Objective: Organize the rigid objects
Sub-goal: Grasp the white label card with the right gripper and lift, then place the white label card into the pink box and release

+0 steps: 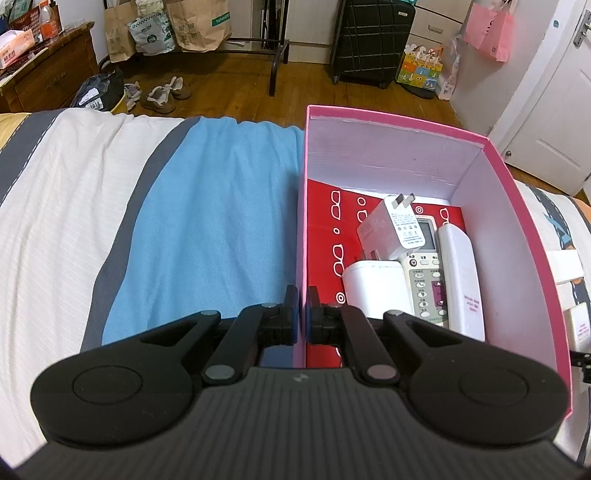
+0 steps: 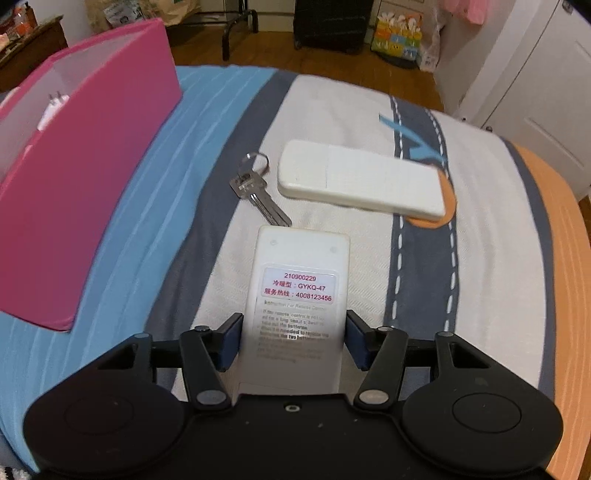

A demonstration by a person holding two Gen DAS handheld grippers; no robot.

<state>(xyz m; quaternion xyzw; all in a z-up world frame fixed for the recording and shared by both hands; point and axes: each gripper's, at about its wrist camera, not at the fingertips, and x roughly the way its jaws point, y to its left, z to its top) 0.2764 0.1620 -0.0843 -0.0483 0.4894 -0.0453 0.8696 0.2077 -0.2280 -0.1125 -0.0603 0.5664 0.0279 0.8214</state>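
A pink box [image 1: 524, 221] stands on the bed and holds a white charger [image 1: 397, 229], a white adapter [image 1: 376, 286], a remote with buttons [image 1: 428, 280] and a white remote face down [image 1: 461, 273]. My left gripper [image 1: 302, 310] is shut on the box's left wall [image 1: 301, 221]. My right gripper [image 2: 293, 338] has its jaws around a white remote lying face down [image 2: 299, 291] with a red-lettered label. A key on a ring [image 2: 258, 188] and another white remote [image 2: 362, 181] lie just beyond it. The pink box [image 2: 92, 177] shows at the left.
The bed cover [image 2: 487, 221] has blue, grey, white and orange stripes. Beyond the bed's edge are a wooden floor, shoes [image 1: 162, 94], paper bags [image 1: 199, 22], a black suitcase [image 1: 369, 40] and a white door [image 1: 554, 110].
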